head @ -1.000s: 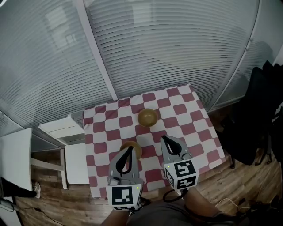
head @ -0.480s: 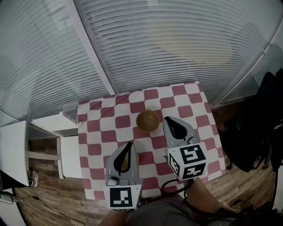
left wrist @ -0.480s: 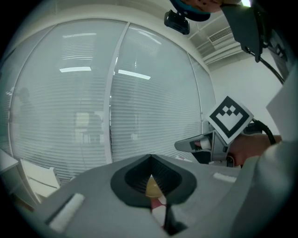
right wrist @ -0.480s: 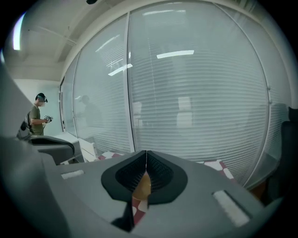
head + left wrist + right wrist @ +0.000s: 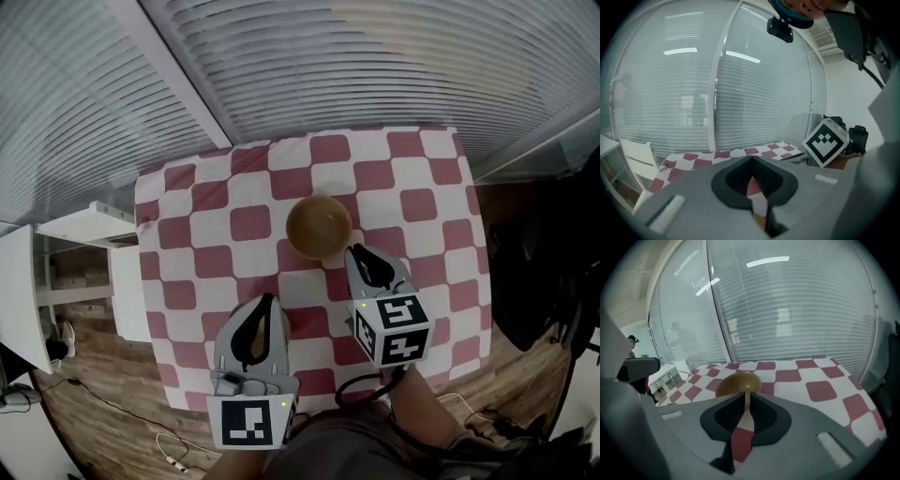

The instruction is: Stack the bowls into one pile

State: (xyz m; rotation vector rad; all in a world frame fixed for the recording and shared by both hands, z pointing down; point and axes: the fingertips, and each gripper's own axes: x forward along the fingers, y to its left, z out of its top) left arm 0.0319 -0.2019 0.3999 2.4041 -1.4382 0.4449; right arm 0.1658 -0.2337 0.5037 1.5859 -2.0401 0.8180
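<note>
Yellow-brown far bowl [image 5: 319, 226] and near bowl [image 5: 257, 343] make two; left gripper [image 5: 267, 302] and right gripper [image 5: 356, 251] both clenched empty.

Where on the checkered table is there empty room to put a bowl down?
Free: the far strip between the bowl and the blinds, plus the cloth at its left and right sides. Crowded: the near middle, around the left tongs and right tongs.

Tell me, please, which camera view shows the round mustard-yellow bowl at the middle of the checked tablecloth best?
The head view: the round mustard-yellow bowl shows whole from above, rim and hollow. The right gripper view shows it side-on, its base hidden behind the right hand-held gripper. The left gripper view does not show it.
</note>
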